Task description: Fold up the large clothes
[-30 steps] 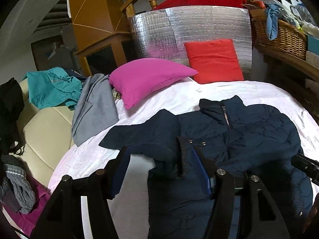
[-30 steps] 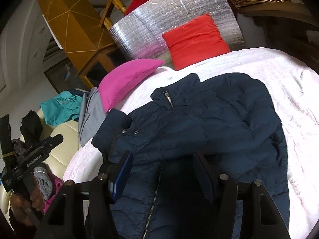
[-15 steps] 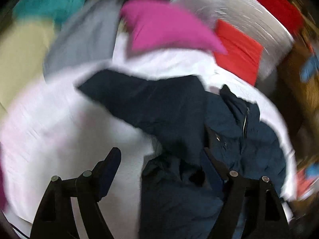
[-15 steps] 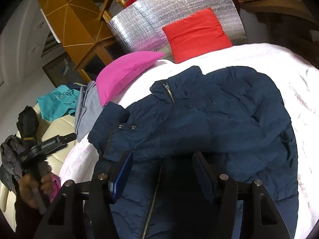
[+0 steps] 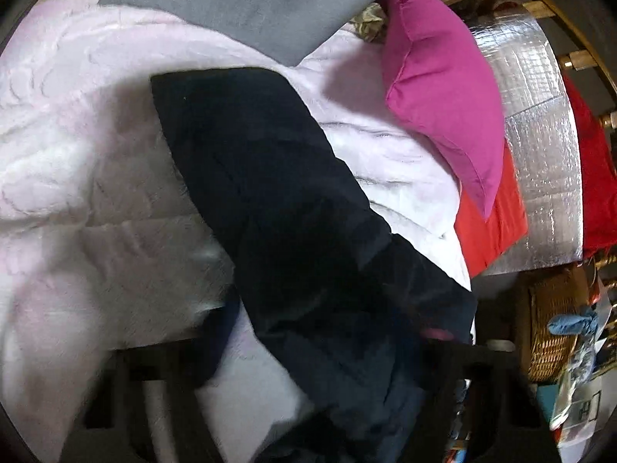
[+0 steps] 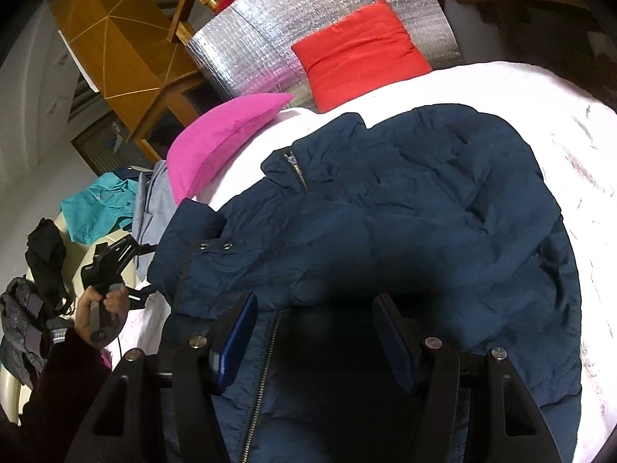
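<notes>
Since a second ago the left tongs (image 5: 308,347) have swung down and rolled toward the jacket's sleeve (image 5: 270,193), so that the pink cushion (image 5: 439,88) and red cushion (image 5: 497,216) now sit at the right of their view rather than ahead; the right tongs (image 6: 314,332) have barely shifted, only edging a little closer over the zip (image 6: 266,366).

The navy padded jacket (image 6: 385,231) lies front-up on the white bedspread (image 6: 540,108), collar toward the cushions; its sleeve stretches across the bedspread toward the grey garment (image 5: 250,0). The left tongs are blurred and dark; cloth lies between their fingers, but I cannot tell whether they are clenched on it or released. The right tongs stand spread apart above the jacket's lower front, grasping nothing.

The risks, as I judge them: the padded fabric is slick and springy, so a shallow pinch on the sleeve may slip out mid-fold; a bite that catches only the top layer would drag the shell and leave the sleeve bunched; with the right tongs not pinning the body, pulling the sleeve across may slide the whole jacket over the bedspread rather than crease it; a wide swing could also snag the grey garment or nudge the pink cushion lying just beside the sleeve's end.
</notes>
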Action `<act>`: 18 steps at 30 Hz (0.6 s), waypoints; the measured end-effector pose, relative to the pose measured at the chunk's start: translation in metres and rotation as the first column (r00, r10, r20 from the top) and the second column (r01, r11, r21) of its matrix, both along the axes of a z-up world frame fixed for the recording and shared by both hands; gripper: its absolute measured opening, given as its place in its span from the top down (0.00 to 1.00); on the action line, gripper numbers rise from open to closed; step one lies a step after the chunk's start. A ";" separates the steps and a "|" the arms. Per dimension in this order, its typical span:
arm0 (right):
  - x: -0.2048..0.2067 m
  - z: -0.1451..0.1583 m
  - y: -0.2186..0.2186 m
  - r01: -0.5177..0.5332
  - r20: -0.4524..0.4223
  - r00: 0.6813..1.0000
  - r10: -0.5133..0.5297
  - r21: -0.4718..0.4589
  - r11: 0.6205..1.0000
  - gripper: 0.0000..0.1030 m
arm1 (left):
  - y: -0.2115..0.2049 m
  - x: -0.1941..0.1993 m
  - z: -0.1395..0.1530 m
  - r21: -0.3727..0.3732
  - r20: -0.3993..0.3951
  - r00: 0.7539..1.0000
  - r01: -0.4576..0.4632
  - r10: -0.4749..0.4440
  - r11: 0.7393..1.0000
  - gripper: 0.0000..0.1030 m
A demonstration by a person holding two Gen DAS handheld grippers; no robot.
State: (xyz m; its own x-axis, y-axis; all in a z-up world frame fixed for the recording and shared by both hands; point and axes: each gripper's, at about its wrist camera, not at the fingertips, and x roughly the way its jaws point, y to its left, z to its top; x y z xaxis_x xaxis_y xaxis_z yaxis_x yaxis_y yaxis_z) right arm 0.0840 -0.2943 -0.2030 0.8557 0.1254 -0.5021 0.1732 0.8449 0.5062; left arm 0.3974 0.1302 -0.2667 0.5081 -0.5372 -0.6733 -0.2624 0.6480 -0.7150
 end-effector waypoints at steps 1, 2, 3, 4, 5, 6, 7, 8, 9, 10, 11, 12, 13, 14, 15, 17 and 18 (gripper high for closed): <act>-0.001 0.000 -0.001 0.000 0.002 1.000 0.000 0.003 1.000 0.36 | 0.000 0.001 -0.001 0.012 -0.008 1.000 -0.002 0.002 1.000 0.72; -0.001 0.000 -0.002 0.002 0.005 1.000 -0.002 0.003 1.000 0.36 | 0.000 -0.001 0.001 0.037 -0.008 1.000 -0.013 0.014 0.999 0.82; -0.003 0.001 -0.003 0.006 0.009 1.000 -0.006 0.004 1.000 0.36 | 0.001 -0.003 0.005 0.047 0.006 1.000 -0.023 0.023 0.999 0.85; -0.004 0.001 -0.004 0.007 0.012 1.000 -0.007 0.004 1.000 0.36 | 0.003 -0.008 0.012 0.061 0.031 0.999 -0.036 0.034 0.997 0.89; -0.006 0.003 -0.006 0.010 0.017 1.000 -0.010 0.004 1.000 0.36 | 0.005 -0.012 0.023 0.080 0.061 0.997 -0.048 0.044 0.996 0.90; -0.009 0.004 -0.008 0.014 0.023 1.000 -0.014 0.004 1.000 0.36 | 0.006 -0.017 0.037 0.105 0.100 0.994 -0.061 0.050 0.993 0.91; -0.012 0.006 -0.010 0.019 0.031 0.999 -0.019 0.005 1.000 0.36 | 0.007 -0.021 0.052 0.136 0.127 0.991 -0.068 0.051 0.988 0.91; -0.014 0.007 -0.012 0.023 0.037 0.999 -0.024 0.010 1.000 0.36 | 0.005 -0.027 0.073 0.186 0.160 0.986 -0.076 0.046 0.980 0.91; -0.017 0.009 -0.013 0.026 0.042 0.999 -0.026 0.014 1.000 0.36 | 0.003 -0.032 0.089 0.224 0.191 0.981 -0.077 0.033 0.971 0.92; -0.021 0.010 -0.015 0.032 0.053 0.998 -0.033 0.022 0.999 0.36 | -0.003 -0.037 0.108 0.269 0.230 0.973 -0.075 0.011 0.960 0.92; -0.024 0.012 -0.016 0.036 0.062 0.997 -0.037 0.026 0.999 0.36 | -0.007 -0.045 0.131 0.318 0.274 0.961 -0.073 -0.018 0.945 0.93; -0.027 0.012 -0.018 0.037 0.067 0.997 -0.039 0.029 0.999 0.36 | -0.019 -0.058 0.160 0.375 0.332 0.941 -0.074 -0.060 0.924 0.93; -0.030 0.013 -0.019 0.039 0.073 0.996 -0.041 0.035 0.999 0.36 | -0.027 -0.068 0.178 0.405 0.372 0.924 -0.074 -0.091 0.911 0.93; -0.034 0.014 -0.020 0.042 0.081 0.996 -0.046 0.043 0.998 0.36 | -0.037 -0.077 0.194 0.432 0.410 0.904 -0.072 -0.125 0.899 0.93; -0.035 0.015 -0.021 0.044 0.085 0.995 -0.047 0.046 0.998 0.36 | -0.053 -0.089 0.213 0.467 0.453 0.875 -0.067 -0.174 0.882 0.93; -0.042 0.017 -0.023 0.050 0.099 0.994 -0.055 0.053 0.997 0.36 | -0.090 -0.111 0.237 0.535 0.492 0.821 -0.023 -0.290 0.844 0.93; -0.044 0.018 -0.025 0.054 0.105 0.993 -0.060 0.057 0.997 0.36 | -0.119 -0.126 0.246 0.574 0.494 0.788 0.022 -0.368 0.818 0.93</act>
State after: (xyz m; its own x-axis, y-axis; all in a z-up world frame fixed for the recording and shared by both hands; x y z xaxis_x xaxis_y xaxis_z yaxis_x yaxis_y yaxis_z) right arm 0.0397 -0.3195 -0.1848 0.9104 0.0988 -0.4018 0.1634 0.8063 0.5685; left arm 0.2715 0.0111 -0.0204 0.8031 -0.3292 -0.4966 0.2478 0.9426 -0.2240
